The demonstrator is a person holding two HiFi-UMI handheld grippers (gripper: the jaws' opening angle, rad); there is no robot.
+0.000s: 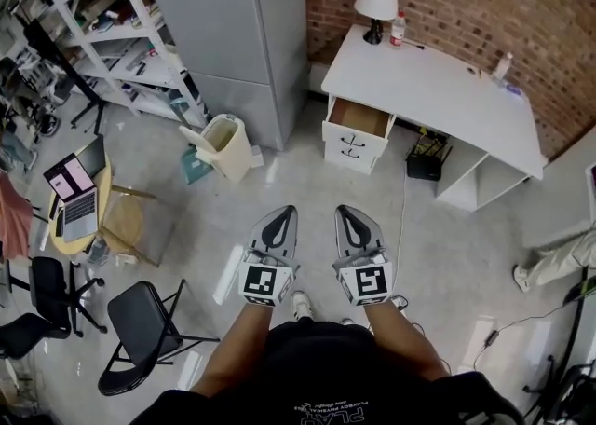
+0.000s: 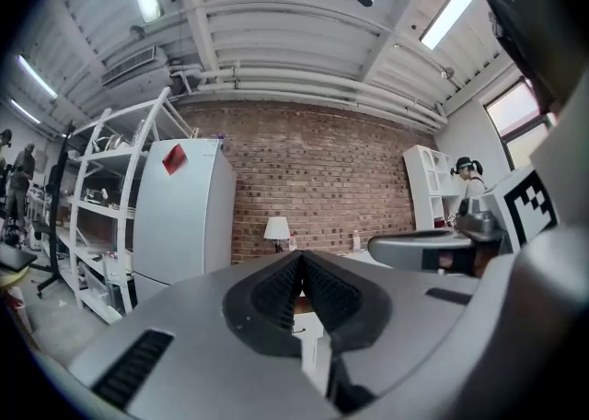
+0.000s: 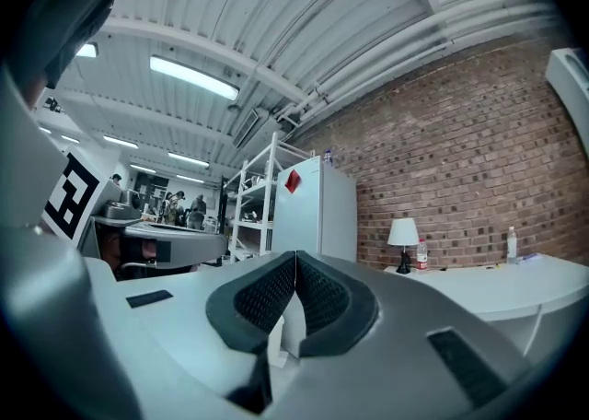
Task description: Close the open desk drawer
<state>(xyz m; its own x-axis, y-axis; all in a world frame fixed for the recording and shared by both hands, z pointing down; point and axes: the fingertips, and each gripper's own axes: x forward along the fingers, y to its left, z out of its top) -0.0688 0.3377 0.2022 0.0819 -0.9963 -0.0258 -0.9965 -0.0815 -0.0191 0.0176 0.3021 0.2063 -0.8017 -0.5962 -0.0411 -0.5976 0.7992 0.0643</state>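
A white desk (image 1: 447, 88) stands against the brick wall, far ahead of me. Its top drawer (image 1: 358, 121) is pulled out at the left end, showing a brown inside; a second drawer front with a black handle sits below. My left gripper (image 1: 282, 215) and right gripper (image 1: 346, 212) are held side by side over the floor, well short of the desk. Both are shut with nothing between the jaws. In the left gripper view the left gripper (image 2: 301, 257) points toward the desk (image 2: 386, 257), and in the right gripper view the right gripper (image 3: 295, 256) points beside the desk (image 3: 506, 285).
A beige waste bin (image 1: 223, 143) and a grey cabinet (image 1: 237, 32) stand left of the desk. White shelving (image 1: 102, 32), a round table with a laptop (image 1: 74, 192) and black chairs (image 1: 140, 330) fill the left. A lamp (image 1: 375, 4) and bottle (image 1: 398, 29) sit on the desk.
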